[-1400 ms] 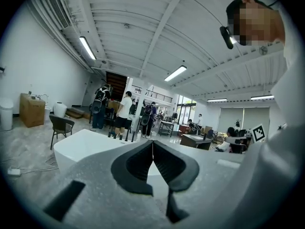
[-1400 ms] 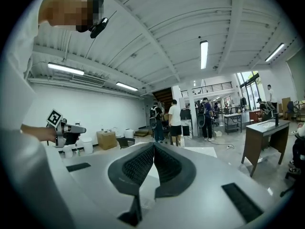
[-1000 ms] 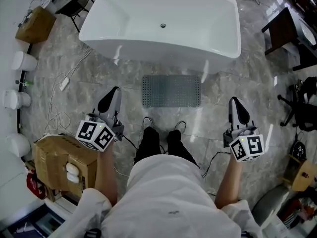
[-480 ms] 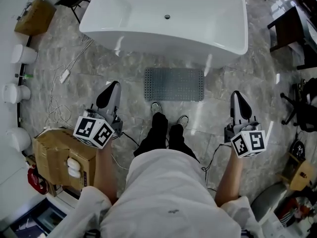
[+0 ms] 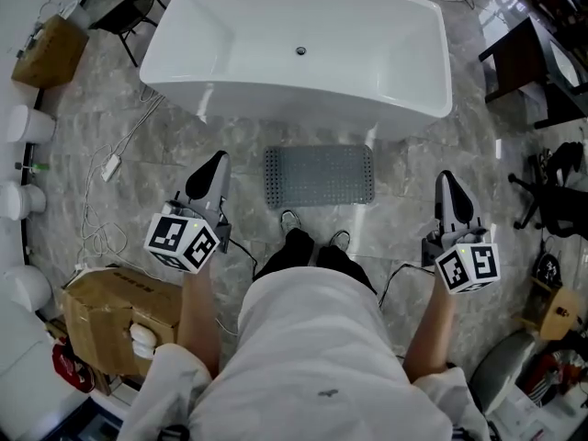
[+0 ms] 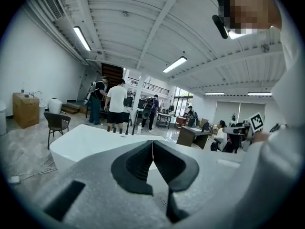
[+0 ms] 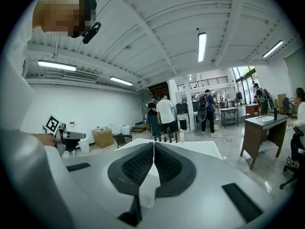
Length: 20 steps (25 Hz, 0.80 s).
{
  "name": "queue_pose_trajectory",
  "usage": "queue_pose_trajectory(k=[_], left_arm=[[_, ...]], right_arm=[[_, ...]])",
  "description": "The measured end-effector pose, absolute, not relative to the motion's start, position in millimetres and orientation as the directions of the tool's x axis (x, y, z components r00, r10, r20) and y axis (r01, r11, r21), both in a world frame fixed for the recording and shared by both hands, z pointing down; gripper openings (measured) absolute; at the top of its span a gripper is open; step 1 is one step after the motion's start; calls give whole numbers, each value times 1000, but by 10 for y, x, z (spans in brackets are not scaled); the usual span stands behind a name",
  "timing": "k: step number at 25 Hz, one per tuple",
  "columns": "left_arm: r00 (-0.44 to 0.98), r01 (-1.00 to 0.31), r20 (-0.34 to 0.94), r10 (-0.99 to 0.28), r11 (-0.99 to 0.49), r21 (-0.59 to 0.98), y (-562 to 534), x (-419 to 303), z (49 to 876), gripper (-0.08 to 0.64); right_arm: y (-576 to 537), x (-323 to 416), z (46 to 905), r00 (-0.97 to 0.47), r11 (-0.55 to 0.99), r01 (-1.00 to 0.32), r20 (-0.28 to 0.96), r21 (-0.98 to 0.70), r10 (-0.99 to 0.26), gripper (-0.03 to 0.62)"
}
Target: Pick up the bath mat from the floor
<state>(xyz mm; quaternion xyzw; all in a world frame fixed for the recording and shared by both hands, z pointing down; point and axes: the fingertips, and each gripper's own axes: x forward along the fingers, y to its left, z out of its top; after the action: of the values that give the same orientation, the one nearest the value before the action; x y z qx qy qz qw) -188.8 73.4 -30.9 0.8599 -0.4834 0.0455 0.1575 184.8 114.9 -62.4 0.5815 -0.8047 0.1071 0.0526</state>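
Note:
A grey perforated bath mat (image 5: 319, 175) lies flat on the marble floor, just in front of the white bathtub (image 5: 299, 49). My left gripper (image 5: 213, 170) hangs in the air to the mat's left, jaws shut and empty. To the mat's right, my right gripper (image 5: 450, 194) is likewise shut on nothing. Both point toward the tub, nearly level. In the left gripper view the black jaws meet at their tips (image 6: 152, 143) with the tub (image 6: 95, 140) beyond. The right gripper view shows the same closed jaws (image 7: 153, 144). The mat is hidden in both gripper views.
My feet (image 5: 312, 228) stand right behind the mat. A cardboard box (image 5: 110, 306) sits at the left, with cables (image 5: 101, 200) on the floor. A dark desk (image 5: 528, 58) and an office chair (image 5: 556, 196) stand at the right. Several people (image 6: 114, 104) stand beyond the tub.
I have stepped forward toward the tub; the mat now lies closer to my feet. Both grippers moved forward with me and stay shut.

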Motion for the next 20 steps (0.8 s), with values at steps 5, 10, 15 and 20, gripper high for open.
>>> queue_pose_trajectory(k=[5,10,15,20], left_arm=[[562,-824,260,-785,-503,260,516,-2124,-42,12],[592,-802,307,-745,-506,317,420,-2206,324,12],[597,-799,340,-727,-499,335,309,-2150,695,14],[635,-772,366,-680,-548,322,300,-1814,1177,12]], right_arm=[[1040,1628,-422,-269,250,-963,269,-102,-925,9],[963,1480,-225,-269,246,-963,320,-111,-908,9],[751,1486,75,-271,252,-962,365,-101,-890,9],[603,1538,621,-286,261,-958,414,-118,-864,9]])
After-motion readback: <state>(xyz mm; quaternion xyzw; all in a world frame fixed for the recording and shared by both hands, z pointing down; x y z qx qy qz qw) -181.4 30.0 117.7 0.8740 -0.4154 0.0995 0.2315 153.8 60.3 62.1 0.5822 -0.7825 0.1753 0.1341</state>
